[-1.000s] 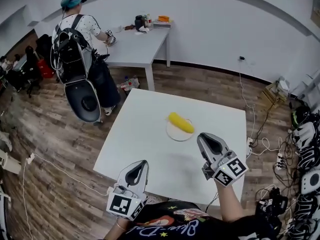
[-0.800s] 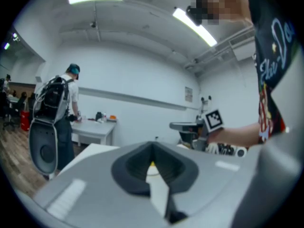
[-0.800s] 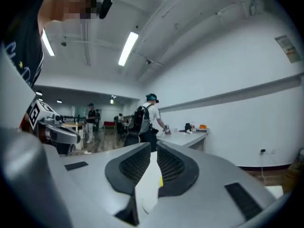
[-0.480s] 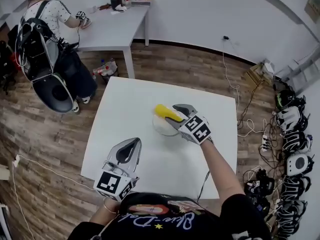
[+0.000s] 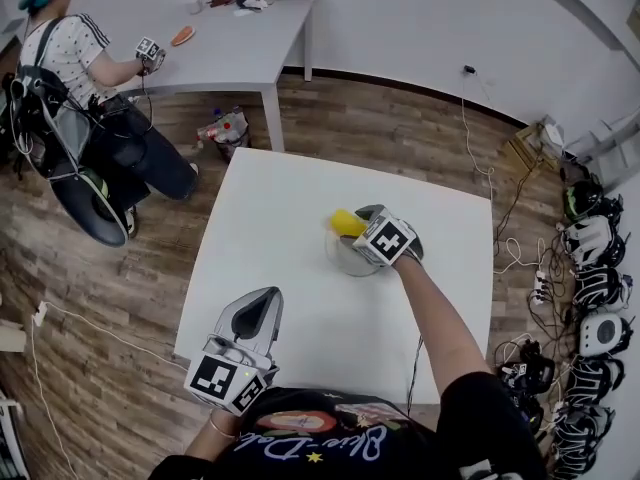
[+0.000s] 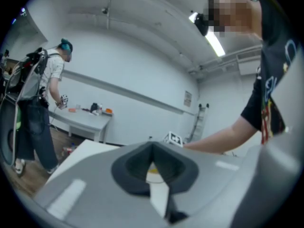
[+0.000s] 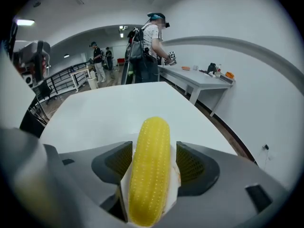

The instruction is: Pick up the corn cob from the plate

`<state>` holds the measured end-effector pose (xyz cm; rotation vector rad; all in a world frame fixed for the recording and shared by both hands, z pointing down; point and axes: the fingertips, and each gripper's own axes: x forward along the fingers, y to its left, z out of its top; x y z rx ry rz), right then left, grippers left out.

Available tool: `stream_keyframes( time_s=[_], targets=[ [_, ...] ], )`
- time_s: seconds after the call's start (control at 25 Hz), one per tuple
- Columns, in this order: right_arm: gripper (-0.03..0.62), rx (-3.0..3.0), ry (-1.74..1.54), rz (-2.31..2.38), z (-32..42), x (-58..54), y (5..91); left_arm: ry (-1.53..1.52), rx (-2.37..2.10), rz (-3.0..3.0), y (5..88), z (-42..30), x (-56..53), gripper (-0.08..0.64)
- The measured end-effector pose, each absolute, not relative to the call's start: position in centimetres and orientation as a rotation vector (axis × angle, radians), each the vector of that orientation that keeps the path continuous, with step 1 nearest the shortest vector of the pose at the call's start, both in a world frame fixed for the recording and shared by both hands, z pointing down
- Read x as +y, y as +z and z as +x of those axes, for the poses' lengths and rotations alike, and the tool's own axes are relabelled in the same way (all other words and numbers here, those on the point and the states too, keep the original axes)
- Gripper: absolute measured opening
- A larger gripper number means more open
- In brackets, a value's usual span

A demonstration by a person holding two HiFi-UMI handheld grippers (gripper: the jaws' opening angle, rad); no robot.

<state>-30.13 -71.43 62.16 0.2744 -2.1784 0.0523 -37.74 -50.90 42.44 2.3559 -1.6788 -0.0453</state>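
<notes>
Head view offers us little to read. Cursive lettering on the dark shirt (image 5: 330, 446) at the bottom edge begins with "Blue", and we cannot make out the rest. The cube (image 5: 388, 240) on the right gripper (image 5: 366, 230) and the cube (image 5: 226, 384) on the left gripper (image 5: 268, 298) carry square black-and-white markers, with no words. In the left gripper view a sheet (image 6: 188, 99) on the far wall is too small for us to read.

The corn cob (image 5: 346, 222) lies on the plate (image 5: 350, 261). The plate sits on the white table (image 5: 290, 218), right of the middle and well in from every edge. In the right gripper view we see the cob lying lengthwise between the right gripper's jaws, which are opening. White plate shows beside the cob on the right side, and the pads do not press on it. The left gripper hovers over the table's near left corner, its jaws together at the tips with nothing between them.

Bare tabletop lies on every side of the plate, widest to the left and towards us. The wooden floor (image 5: 150, 268) left of the table is open. At the right, cables and gear (image 5: 590, 298) crowd the floor close to the table's edge. Beyond a strip of floor stands a grey table (image 5: 240, 48), where a person (image 5: 70, 58) holds another marker cube (image 5: 150, 50).
</notes>
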Motion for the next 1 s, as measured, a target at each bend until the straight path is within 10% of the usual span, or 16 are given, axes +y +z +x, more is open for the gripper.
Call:
stream_keyframes(
  time_s=[1.0],
  targets=[
    [0.262,-2.551,0.357,0.823,-26.2,-68.5,55.6,-0.093,-1.566,2.429,40.9,-37.6,-49.6,-0.012]
  ],
)
